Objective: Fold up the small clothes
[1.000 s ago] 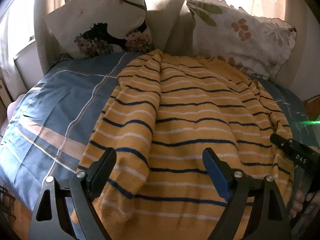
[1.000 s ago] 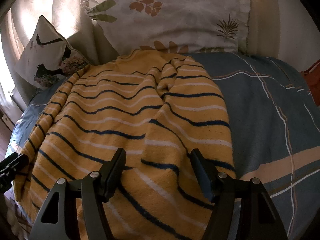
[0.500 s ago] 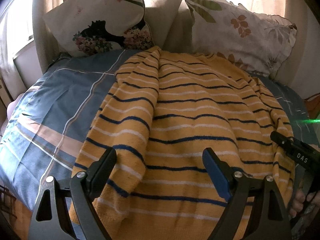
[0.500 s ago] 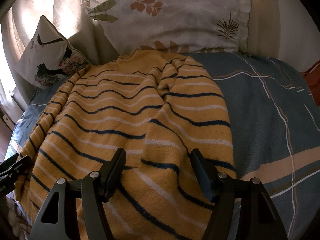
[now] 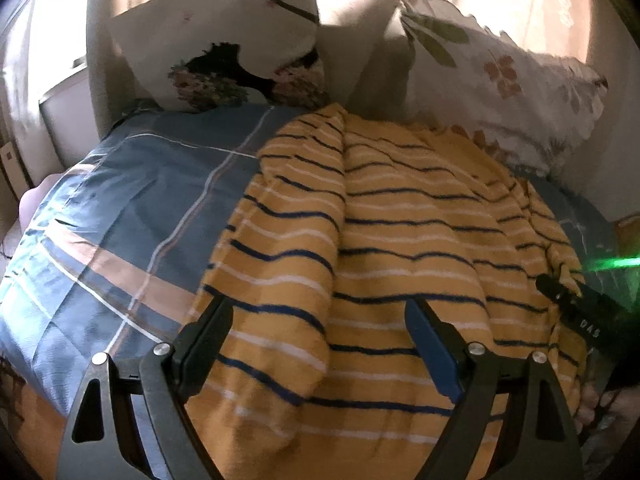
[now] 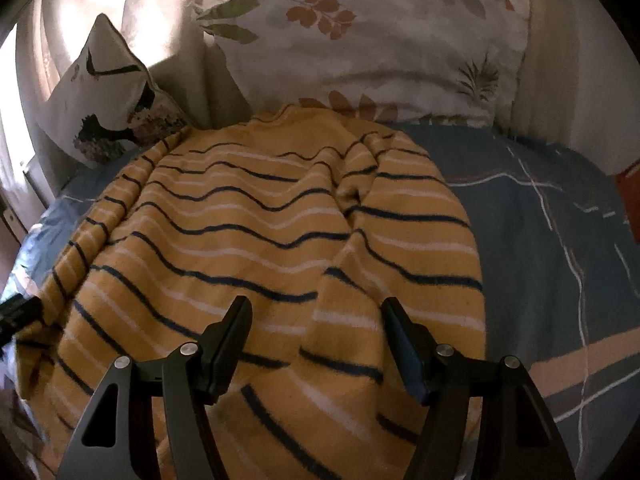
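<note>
**Left wrist view: striped sweater lying spread on the bed, both grippers hovering at its near hem**

The bed, covered in blue plaid, is taking up most of the room in front of me, with two floral pillows leaning at its head. The yellow striped sweater is lying spread across the middle, rumpled into long ridges, probably laid flat so that it can be folded.

The left gripper is hanging over the near hem with its jaws standing wide, nothing pinched between them. The right gripper is standing somewhat narrower, its jaws having just been closing a little over a raised fold, though the pads are not yet pressing on cloth as far as I can judge.

On the right gripper's black finger, seen at the edge of the left wrist view, white letters are reading "DAS".
</note>
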